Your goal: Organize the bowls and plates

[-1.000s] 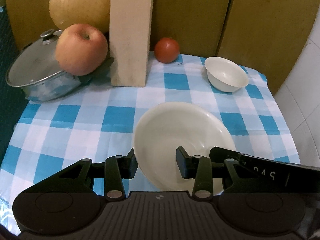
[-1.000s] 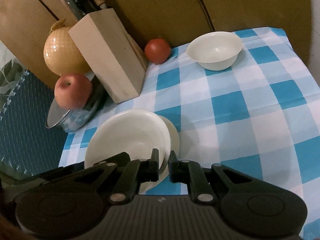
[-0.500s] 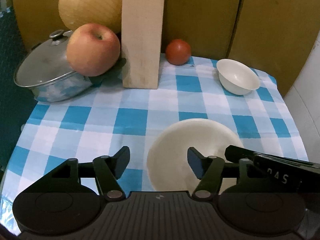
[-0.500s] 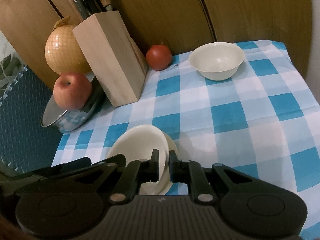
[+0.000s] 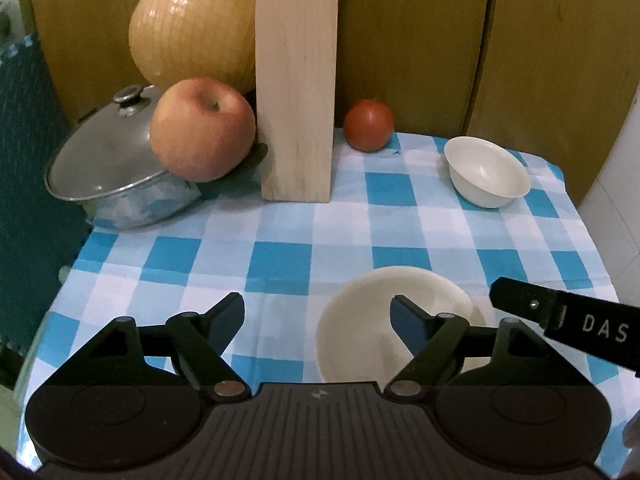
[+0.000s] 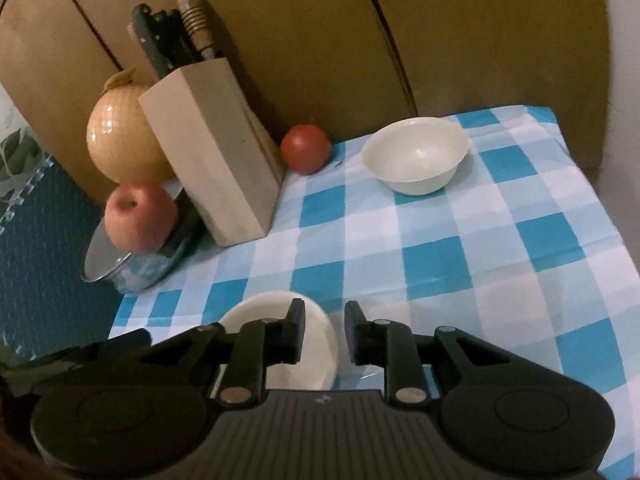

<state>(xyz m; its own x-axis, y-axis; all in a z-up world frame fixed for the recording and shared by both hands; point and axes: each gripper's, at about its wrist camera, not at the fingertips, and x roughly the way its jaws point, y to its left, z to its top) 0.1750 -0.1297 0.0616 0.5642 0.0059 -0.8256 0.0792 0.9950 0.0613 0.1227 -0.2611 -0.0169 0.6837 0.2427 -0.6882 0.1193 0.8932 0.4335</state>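
Left gripper (image 5: 318, 314) hovers low over the near edge of the checked tablecloth (image 5: 280, 232), pointing toward the back wall, its fingers spread wide and gripping nothing. The cream plate (image 5: 360, 320) lies flat on the cloth at that near edge, partly under the left gripper's right finger (image 5: 408, 320), not pinched by it.

Over to the right wrist view: the right gripper (image 6: 323, 330) sits at the plate's right rim, aimed at the far edge, fingers parted with a narrow gap and released. The plate (image 6: 276, 308) shows behind its left finger; whether the rim sits in the gap, I cannot tell.

The white bowl (image 6: 416, 154) stands upright near the far right corner of the cloth, well apart from the plate. Along the far edge, a red tomato (image 5: 368, 124) sits just beside the wooden knife block (image 5: 296, 92). On the far left, an apple (image 5: 202, 128) rests on a lidded metal pot (image 5: 116, 172), with a netted yellow fruit (image 5: 192, 28) behind.
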